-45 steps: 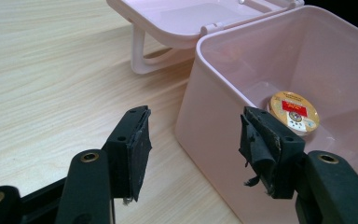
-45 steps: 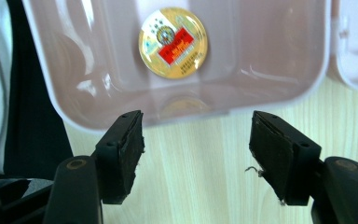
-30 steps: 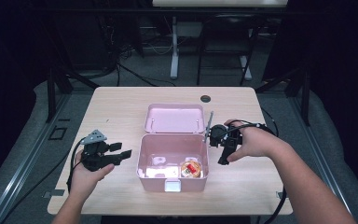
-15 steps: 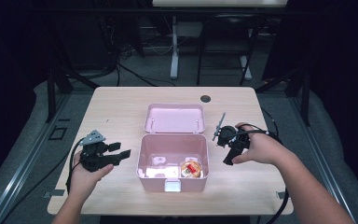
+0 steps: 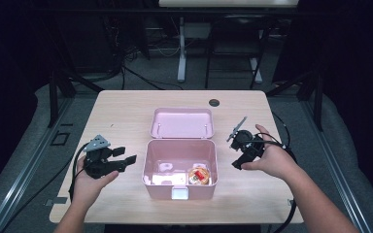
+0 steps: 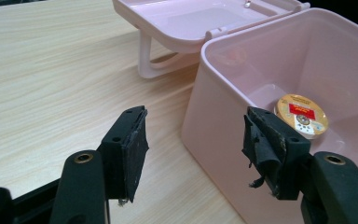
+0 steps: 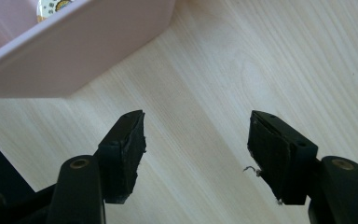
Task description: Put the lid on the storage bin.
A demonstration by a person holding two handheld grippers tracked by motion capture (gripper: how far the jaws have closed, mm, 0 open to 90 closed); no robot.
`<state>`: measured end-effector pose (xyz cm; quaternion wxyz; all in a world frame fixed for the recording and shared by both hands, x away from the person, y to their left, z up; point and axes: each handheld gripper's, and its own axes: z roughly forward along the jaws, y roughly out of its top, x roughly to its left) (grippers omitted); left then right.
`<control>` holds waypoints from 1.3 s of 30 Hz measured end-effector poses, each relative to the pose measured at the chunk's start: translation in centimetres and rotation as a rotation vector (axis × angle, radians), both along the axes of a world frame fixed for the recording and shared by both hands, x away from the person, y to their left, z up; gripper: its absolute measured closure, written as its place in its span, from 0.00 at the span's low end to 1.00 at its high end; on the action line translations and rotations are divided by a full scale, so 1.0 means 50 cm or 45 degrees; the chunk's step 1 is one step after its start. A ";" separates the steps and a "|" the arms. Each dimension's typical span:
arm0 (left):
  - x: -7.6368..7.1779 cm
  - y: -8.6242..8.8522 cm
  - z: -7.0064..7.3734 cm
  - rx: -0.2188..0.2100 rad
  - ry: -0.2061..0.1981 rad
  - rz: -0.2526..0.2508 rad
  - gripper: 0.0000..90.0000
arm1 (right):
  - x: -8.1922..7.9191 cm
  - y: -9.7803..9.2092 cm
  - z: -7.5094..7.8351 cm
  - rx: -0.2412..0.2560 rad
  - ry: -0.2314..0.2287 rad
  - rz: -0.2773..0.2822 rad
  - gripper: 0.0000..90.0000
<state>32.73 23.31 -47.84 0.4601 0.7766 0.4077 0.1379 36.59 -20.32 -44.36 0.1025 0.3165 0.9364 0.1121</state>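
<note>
Both tools are released and empty, left tool (image 5: 126,160) and right tool (image 5: 237,154) flanking the open pink box (image 5: 180,171) on the worktop (image 5: 121,111).

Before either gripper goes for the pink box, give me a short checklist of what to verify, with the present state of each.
1. Left gripper open and holding nothing: ok, its jaws stand apart over bare table beside the pink box.
2. Right gripper open and holding nothing: ok, wood grain shows between its jaws.
3. Lid swung fully back: ok, it lies open behind the box.
4. Round tin sits inside the box: ok, on the floor toward the right wall.
5. White things in the box identified: cannot tell, too blurred.
6. Both grippers apart from the box walls: ok, each sits off to its own side.
</note>
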 end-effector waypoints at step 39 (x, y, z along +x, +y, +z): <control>-0.022 -0.051 0.009 -0.035 0.001 -0.126 0.77 | 0.009 -0.042 -0.027 0.333 -0.186 -0.326 0.55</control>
